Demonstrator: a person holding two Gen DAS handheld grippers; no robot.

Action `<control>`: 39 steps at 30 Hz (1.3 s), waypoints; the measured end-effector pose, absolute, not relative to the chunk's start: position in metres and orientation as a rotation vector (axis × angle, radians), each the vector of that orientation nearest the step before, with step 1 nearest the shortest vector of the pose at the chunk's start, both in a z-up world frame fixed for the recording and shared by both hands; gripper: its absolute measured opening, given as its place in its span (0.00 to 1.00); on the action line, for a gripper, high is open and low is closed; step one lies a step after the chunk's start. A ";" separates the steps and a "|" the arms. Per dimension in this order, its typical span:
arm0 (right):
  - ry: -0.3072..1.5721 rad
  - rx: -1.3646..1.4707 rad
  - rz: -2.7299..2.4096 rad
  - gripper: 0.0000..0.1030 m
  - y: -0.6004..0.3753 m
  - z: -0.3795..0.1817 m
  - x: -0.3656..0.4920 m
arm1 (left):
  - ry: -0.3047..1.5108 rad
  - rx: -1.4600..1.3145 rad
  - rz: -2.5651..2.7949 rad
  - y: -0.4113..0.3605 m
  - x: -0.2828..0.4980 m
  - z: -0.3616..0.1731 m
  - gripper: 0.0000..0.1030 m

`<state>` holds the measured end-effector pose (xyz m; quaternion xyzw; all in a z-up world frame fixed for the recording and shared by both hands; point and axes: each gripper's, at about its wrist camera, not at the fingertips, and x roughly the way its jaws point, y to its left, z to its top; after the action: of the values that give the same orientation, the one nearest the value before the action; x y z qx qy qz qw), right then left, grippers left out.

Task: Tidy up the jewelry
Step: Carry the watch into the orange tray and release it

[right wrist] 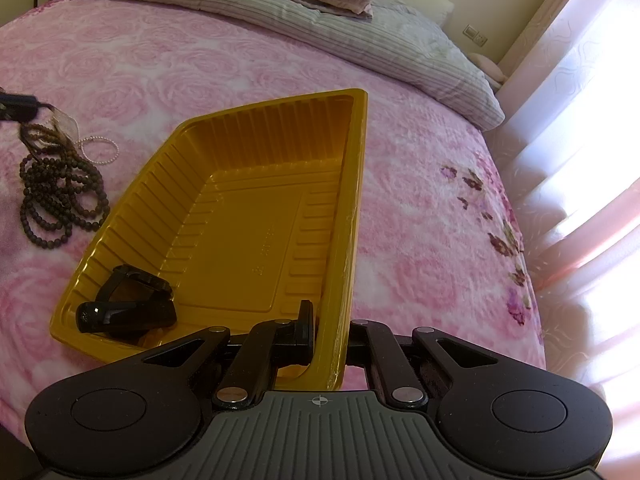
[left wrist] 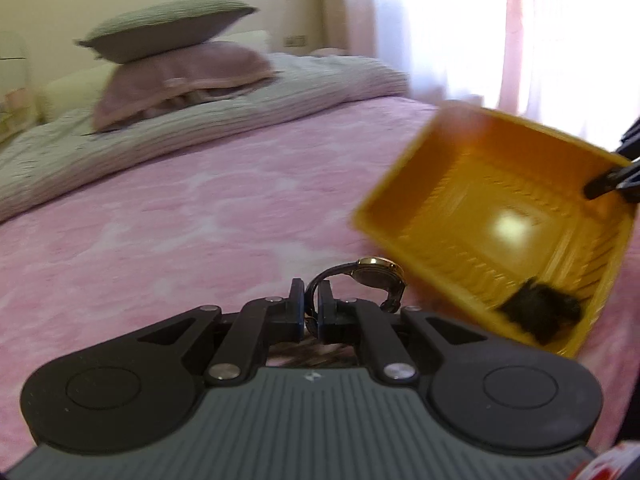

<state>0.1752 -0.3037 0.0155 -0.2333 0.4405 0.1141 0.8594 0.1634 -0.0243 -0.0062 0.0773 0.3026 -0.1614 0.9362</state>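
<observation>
My left gripper (left wrist: 311, 294) is shut on the black strap of a gold-cased wristwatch (left wrist: 376, 276) and holds it above the pink bedspread, just left of the yellow plastic tray (left wrist: 404, 184). My right gripper (right wrist: 330, 320) is shut on the near wall of the yellow tray (right wrist: 352, 184) and holds it tilted. A black watch (right wrist: 128, 304) lies in the tray's near left corner; it also shows as a dark blurred object in the left wrist view (left wrist: 540, 312). Dark bead strings (right wrist: 60, 196) and a thin pearl chain (right wrist: 102, 150) lie on the bed left of the tray.
The pink rose-patterned bedspread (right wrist: 420, 216) covers the bed. A folded grey striped quilt (right wrist: 360, 40) and pillows (left wrist: 176, 60) lie at the head. A bright curtained window (right wrist: 580, 140) is on the right, past the bed edge.
</observation>
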 end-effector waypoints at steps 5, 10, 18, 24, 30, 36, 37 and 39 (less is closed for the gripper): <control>0.925 -0.490 0.239 0.06 -0.304 0.015 0.175 | 0.618 0.149 -0.432 -0.071 0.174 -0.010 0.05; 0.925 -0.490 0.239 0.06 -0.303 0.015 0.175 | 0.627 0.140 -0.489 -0.101 0.183 -0.015 0.05; 0.927 -0.487 0.238 0.06 -0.304 0.014 0.175 | 0.636 0.130 -0.526 -0.121 0.190 -0.017 0.05; 0.928 -0.487 0.238 0.06 -0.304 0.015 0.175 | 0.627 0.122 -0.548 -0.130 0.189 -0.017 0.06; 0.926 -0.489 0.242 0.06 -0.304 0.014 0.175 | 0.621 0.101 -0.528 -0.118 0.184 -0.014 0.11; 0.925 -0.490 0.242 0.06 -0.304 0.014 0.175 | 0.633 0.073 -0.421 -0.070 0.169 -0.020 0.21; 0.925 -0.491 0.242 0.06 -0.304 0.013 0.175 | 0.642 0.064 -0.398 -0.061 0.167 -0.023 0.21; 0.926 -0.492 0.242 0.06 -0.304 0.013 0.174 | 0.659 0.048 -0.352 -0.042 0.160 -0.027 0.24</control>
<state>0.1742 -0.3036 0.0133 -0.2345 0.4408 0.1150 0.8588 0.1601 -0.0421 -0.0274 0.0235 0.3219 -0.1718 0.9307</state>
